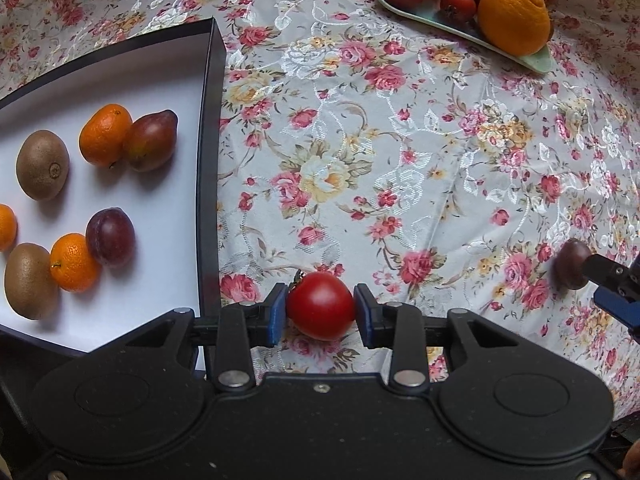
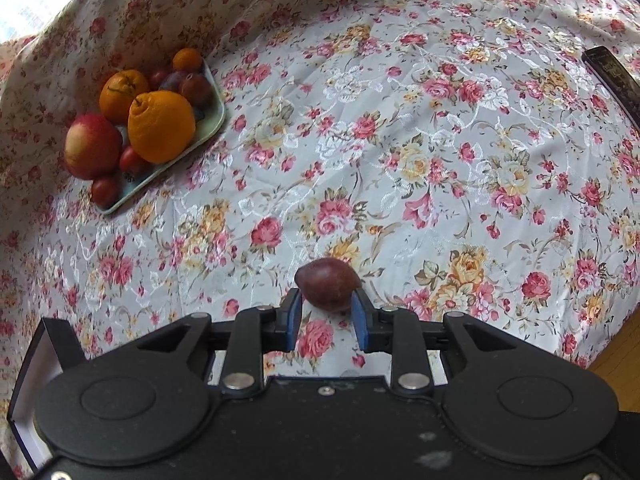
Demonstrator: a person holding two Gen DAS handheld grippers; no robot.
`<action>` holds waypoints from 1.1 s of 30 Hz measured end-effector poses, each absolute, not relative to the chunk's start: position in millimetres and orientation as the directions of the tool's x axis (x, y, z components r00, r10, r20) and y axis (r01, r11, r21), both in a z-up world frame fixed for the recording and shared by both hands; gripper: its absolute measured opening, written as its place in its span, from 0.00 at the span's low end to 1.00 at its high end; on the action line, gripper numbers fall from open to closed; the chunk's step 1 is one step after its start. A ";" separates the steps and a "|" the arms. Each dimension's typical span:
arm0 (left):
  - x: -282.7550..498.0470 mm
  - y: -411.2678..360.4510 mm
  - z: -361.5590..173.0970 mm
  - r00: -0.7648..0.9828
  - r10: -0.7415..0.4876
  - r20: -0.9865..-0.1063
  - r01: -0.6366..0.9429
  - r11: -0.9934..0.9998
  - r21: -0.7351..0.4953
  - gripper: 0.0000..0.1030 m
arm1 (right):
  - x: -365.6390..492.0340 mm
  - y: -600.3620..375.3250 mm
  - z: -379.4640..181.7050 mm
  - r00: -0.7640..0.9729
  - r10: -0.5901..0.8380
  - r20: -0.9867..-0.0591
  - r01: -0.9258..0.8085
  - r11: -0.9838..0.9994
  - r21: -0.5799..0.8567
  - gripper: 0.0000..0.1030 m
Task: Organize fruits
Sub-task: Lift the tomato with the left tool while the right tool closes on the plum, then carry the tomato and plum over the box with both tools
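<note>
Your left gripper clamps a red tomato beside the box holding seven sorted fruits; right gripper grips a dark plum above the worktop; tray still loaded.

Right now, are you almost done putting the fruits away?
About halfway. Seven fruits already lie in the box. The left gripper holds a red tomato, and the right gripper holds a dark plum. The green tray still has oranges, an apple and small fruits waiting.

Black gripper bodies, blue fingers, silver pivot screws
</note>
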State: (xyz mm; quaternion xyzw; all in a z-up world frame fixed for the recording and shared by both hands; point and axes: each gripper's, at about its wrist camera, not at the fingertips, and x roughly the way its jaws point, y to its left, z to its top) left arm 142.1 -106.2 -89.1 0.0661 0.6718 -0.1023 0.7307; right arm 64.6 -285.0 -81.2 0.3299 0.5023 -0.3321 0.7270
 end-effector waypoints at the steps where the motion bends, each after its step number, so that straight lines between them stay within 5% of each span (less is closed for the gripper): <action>1: 141.8 -106.4 -86.3 0.084 -0.064 -0.994 0.241 0.970 -0.042 0.43 | 65.1 -286.8 -81.5 0.276 -0.156 -0.948 0.818 0.557 0.146 0.28; 18: 149.5 -82.9 -56.5 0.131 -0.104 -0.986 0.206 0.976 -0.076 0.43 | 85.7 -286.6 -118.3 0.211 -0.199 -0.957 0.844 0.530 0.076 0.36; 33: 167.9 -42.8 -33.3 0.199 -0.106 -0.974 0.107 0.991 -0.086 0.43 | 89.7 -261.0 -83.2 0.288 -0.260 -0.922 0.833 0.542 0.107 0.35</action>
